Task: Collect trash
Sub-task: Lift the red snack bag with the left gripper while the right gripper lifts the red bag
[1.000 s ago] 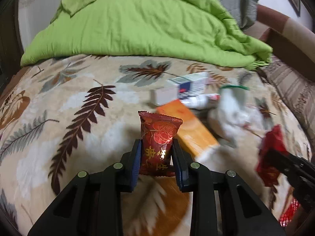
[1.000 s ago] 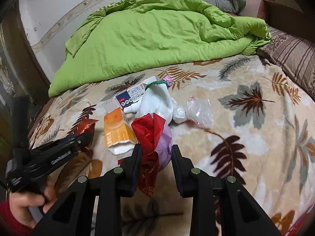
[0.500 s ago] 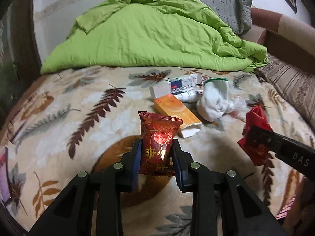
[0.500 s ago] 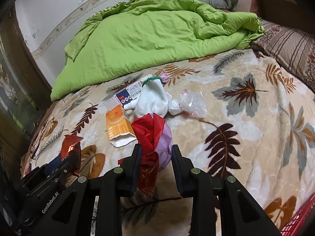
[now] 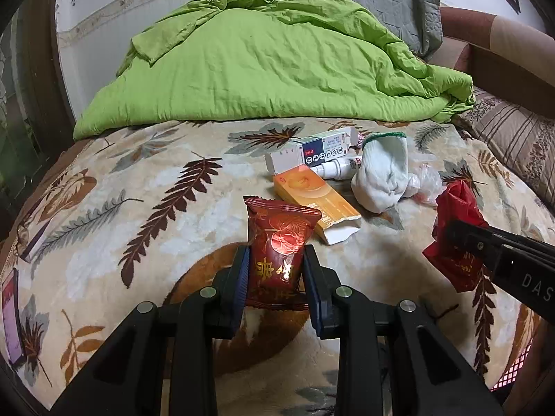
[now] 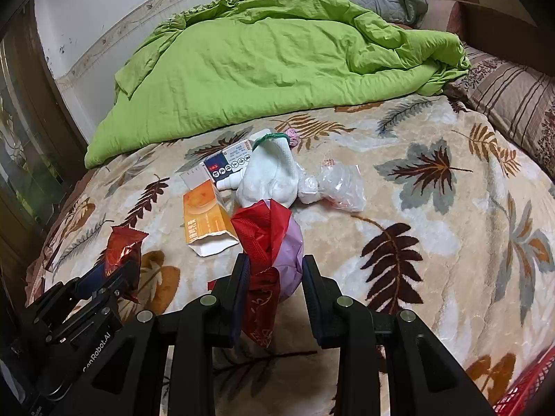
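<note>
We carry both hauls clear of the leaf-print blanket (image 5: 138, 180), left gripper (image 5: 276, 277) clenched on a red snack packet (image 5: 279, 242), right gripper (image 6: 272, 282) pinching red-and-lilac wrappers (image 6: 269, 235) (binward, presumably), leaving the orange carton (image 5: 317, 201) and white sock (image 5: 383, 173) mid-bed

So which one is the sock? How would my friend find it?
Start at the green quilt. On the leafy blanket below it is a litter pile. The sock is the soft white lump with a green cuff, between the orange box and clear bag.
</note>
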### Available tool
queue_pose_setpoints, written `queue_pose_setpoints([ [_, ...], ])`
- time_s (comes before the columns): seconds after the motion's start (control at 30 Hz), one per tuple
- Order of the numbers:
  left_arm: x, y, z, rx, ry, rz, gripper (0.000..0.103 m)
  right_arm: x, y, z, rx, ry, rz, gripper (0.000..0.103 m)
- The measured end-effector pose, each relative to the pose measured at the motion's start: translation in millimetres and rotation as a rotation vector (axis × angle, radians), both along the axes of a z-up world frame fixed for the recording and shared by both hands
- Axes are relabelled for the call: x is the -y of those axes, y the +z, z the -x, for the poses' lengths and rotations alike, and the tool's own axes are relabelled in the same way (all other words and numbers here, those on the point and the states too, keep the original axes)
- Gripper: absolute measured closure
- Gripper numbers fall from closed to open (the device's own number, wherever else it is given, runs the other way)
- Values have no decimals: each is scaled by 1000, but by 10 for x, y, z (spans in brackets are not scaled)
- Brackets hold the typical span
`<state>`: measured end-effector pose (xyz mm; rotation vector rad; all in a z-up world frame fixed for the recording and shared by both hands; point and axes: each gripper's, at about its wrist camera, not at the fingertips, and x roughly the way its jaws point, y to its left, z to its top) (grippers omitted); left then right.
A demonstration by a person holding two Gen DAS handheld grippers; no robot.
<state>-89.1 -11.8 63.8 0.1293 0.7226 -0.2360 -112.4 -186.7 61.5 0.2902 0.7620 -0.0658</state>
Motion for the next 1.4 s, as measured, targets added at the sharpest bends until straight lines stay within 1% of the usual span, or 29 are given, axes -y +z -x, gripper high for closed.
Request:
queue_pose_setpoints([
  [1.4,-9,-17,-20,-9,-2,7,74,-15,34,-3,14,-2,-8,70],
])
